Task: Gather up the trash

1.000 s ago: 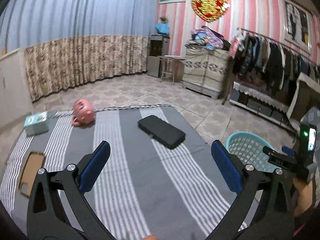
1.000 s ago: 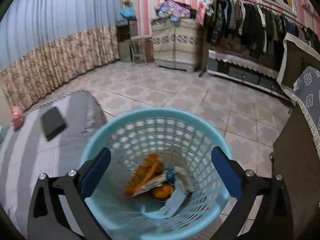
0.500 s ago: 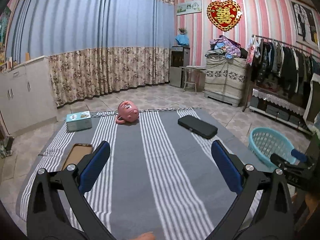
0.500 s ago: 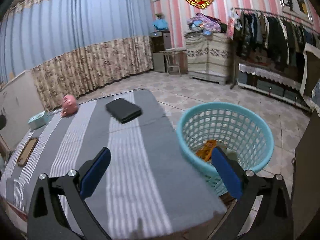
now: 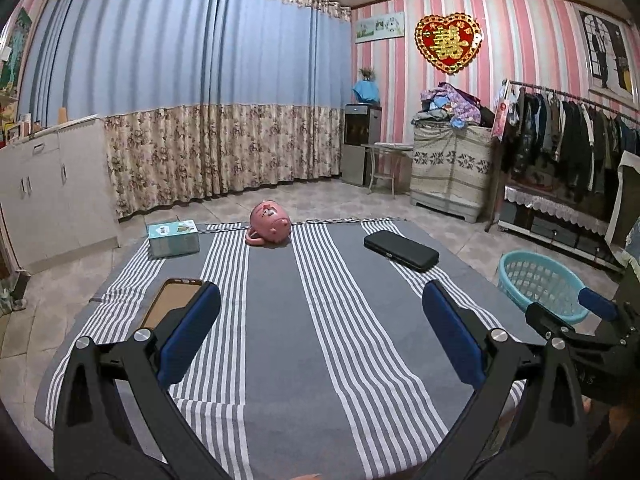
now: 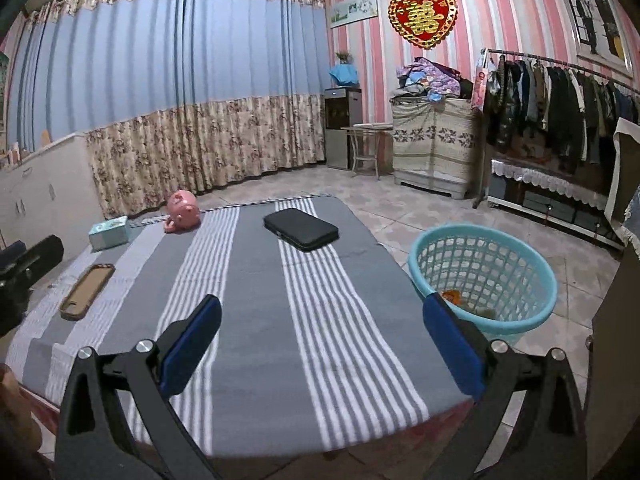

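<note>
The left hand-held gripper hangs above the near edge of the counter, which is draped in a grey cloth with white stripes. Its blue-padded jaws stand wide apart with nothing between them. The right hand-held gripper sits over the near right part of the same counter, jaws likewise spread wide and empty; in the left wrist view its blue pad tip shows at the right edge of the frame, near the counter's right side.

The turquoise mesh basket stands on the tiled floor just beside the right edge of the counter. Inside it some trash lies at the bottom: an orange piece and a paler scrap, mostly hidden by the basket wall and the right finger.

On the counter, a black case lies flat near the far right corner. A pink pig-shaped mug lies on its side at the far edge, about midway along. A pale green tissue box sits at the far left corner. A tan phone case lies along the left edge, partly behind the left gripper's finger in the left wrist view
</note>
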